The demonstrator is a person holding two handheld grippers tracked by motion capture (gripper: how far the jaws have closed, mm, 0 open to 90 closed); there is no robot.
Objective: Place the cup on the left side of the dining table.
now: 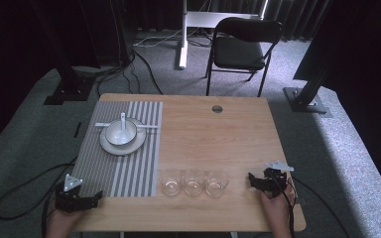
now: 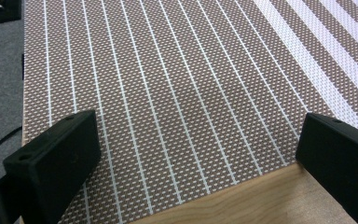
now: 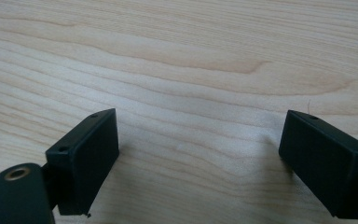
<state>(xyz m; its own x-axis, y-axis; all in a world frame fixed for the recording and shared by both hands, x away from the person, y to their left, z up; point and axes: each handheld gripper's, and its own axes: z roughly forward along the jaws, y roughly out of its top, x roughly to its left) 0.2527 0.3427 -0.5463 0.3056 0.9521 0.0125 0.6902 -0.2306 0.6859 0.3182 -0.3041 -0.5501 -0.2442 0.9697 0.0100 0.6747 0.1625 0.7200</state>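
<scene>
Glasses point(image 1: 194, 184) (three, in a row) stand between both wide-open tools.

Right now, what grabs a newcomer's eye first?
The three clear drinking glasses in a row at the wooden table's near edge. Next, the white bowl with a spoon on a plate, on the grey striped placemat at left. Both tools, left tool and right tool, rest open at the near corners.

Probably a lab studio: dark curtains point(image 1: 10, 39), metal stands point(image 1: 313, 74), floor cables point(image 1: 144, 69), folding chair point(image 1: 242, 47).
</scene>
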